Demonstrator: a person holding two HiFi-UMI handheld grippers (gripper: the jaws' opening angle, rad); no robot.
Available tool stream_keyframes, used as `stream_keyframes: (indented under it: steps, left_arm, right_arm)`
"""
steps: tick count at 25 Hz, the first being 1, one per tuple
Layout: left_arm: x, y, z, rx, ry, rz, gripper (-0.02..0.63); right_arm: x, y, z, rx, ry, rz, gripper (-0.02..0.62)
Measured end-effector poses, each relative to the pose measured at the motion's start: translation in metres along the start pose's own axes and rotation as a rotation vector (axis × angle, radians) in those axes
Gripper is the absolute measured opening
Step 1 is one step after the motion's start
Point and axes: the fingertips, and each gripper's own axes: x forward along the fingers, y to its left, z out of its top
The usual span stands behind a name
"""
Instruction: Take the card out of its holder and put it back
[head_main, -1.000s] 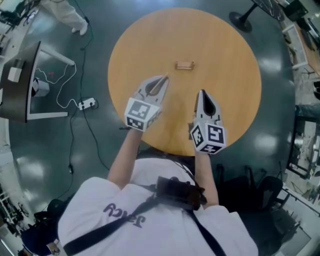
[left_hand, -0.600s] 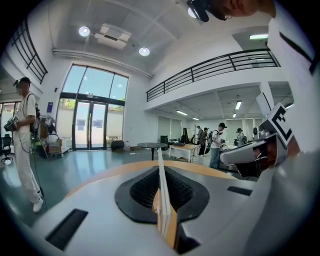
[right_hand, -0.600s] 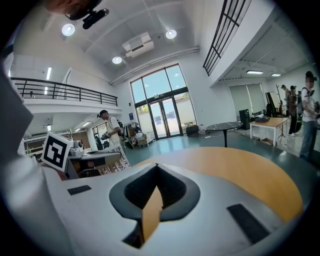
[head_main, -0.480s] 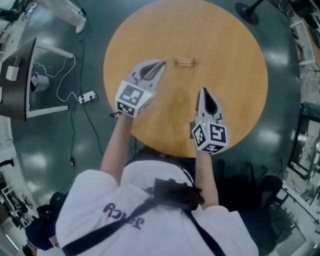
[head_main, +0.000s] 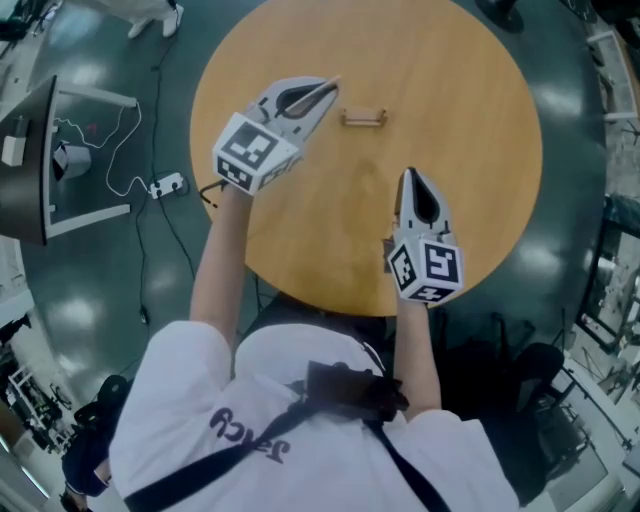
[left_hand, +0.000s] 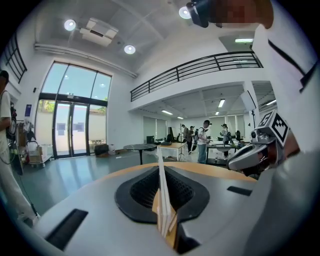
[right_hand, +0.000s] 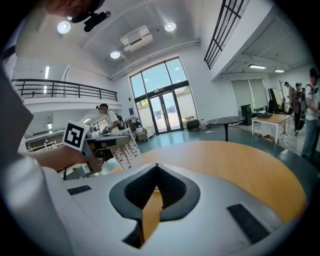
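the left gripper (head_main: 322, 88) has its jaws nearly together on the card (left_hand: 161, 190). the card stands edge-on between the dark pads, a thin white sliver that pokes past the tips. so the card is out of its holder (head_main: 362, 117), which sits alone on the table (head_main: 450, 120) just beside those tips and looks empty. the right gripper (head_main: 404, 175) hangs over the near half of the table, well apart from the holder, with its jaws closed on nothing.

my judgement is that the return step has three risks:
- the holder is small and looks light, and nothing steadies it, so a card that comes in off-line could push it along the smooth top or tip it over.
- the card is held by a narrow strip near one edge, so pressing down against a missed slot could bend it or make it slide back between the pads.
- the gripper's own body may hide the slot from above at the last moment — aiming would then be partly blind.

the table is round, with a flat, pale orange wood-grain top and a slight sheen. the holder is a low, short wooden bar of much the same colour. the card looks flat and stiff, very thin, with a clean straight edge. both grippers have smooth grey shells that taper to a point, and the pads inside are black and ribbed — good for friction on a slick card.
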Motion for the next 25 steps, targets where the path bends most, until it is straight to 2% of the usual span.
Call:
stream_keyframes:
  steps: [5, 8, 17, 25]
  left_arm:
    - [0.027, -0.006, -0.001, 0.06, 0.025, -0.094, 0.028]
    - [0.041, -0.011, 0.005, 0.075, 0.009, -0.148, 0.028]
    - [0.076, -0.056, 0.002, 0.186, -0.002, -0.398, 0.028]
    - [0.093, -0.065, -0.022, 0.195, 0.012, -0.496, 0.028]
  right_arm:
    - [0.005, -0.008, -0.001, -0.007, 0.017, 0.011, 0.021]
    - [0.012, -0.01, -0.002, -0.007, 0.019, 0.029, 0.021]
    - [0.016, -0.021, -0.008, 0.005, 0.043, 0.027, 0.022]
    - [0.018, -0.02, -0.016, 0.013, 0.064, 0.036, 0.021]
